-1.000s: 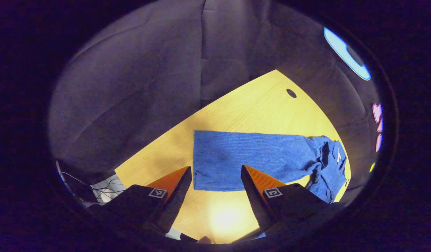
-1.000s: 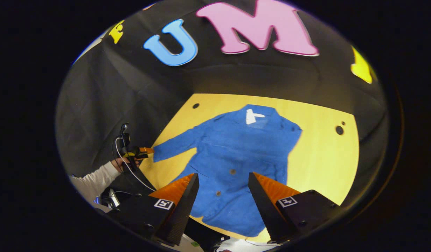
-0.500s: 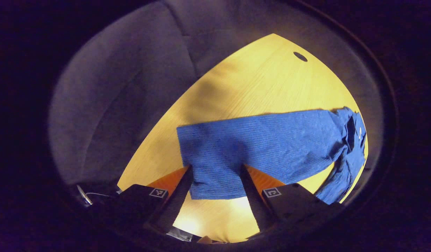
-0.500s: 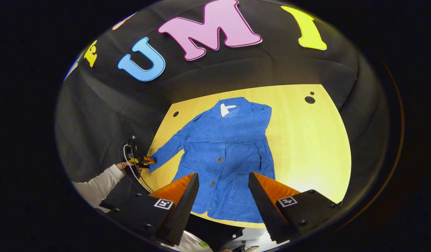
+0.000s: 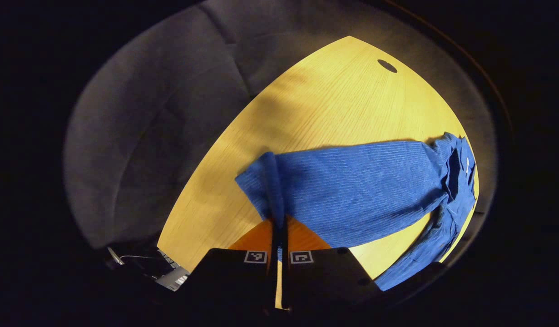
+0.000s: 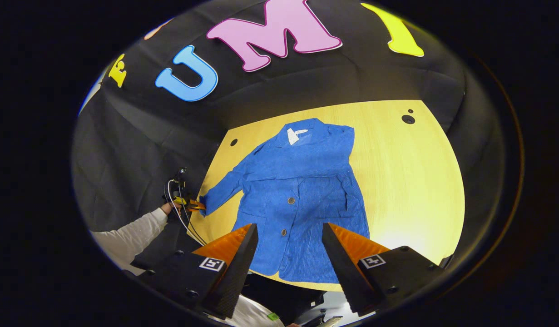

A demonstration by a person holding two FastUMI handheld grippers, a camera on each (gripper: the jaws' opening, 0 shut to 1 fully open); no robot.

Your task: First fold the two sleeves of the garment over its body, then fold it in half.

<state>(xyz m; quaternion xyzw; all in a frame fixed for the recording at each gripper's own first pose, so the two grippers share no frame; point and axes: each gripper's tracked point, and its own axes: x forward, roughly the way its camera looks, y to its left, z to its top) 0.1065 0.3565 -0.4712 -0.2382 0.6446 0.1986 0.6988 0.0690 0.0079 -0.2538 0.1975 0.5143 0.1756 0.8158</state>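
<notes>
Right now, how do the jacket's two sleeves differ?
The left sleeve stretches out sideways over the table; the right sleeve already lies folded along the jacket's body. The left sleeve's cuff is pinched and bunched in the left tongs; the right sleeve lies free, with the right tongs open above the hem. Both are blue ribbed fabric.

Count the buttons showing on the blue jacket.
2. One button sits mid-chest on the blue jacket; the other is lower on the front, nearer the hem. More may be hidden under folds.
</notes>
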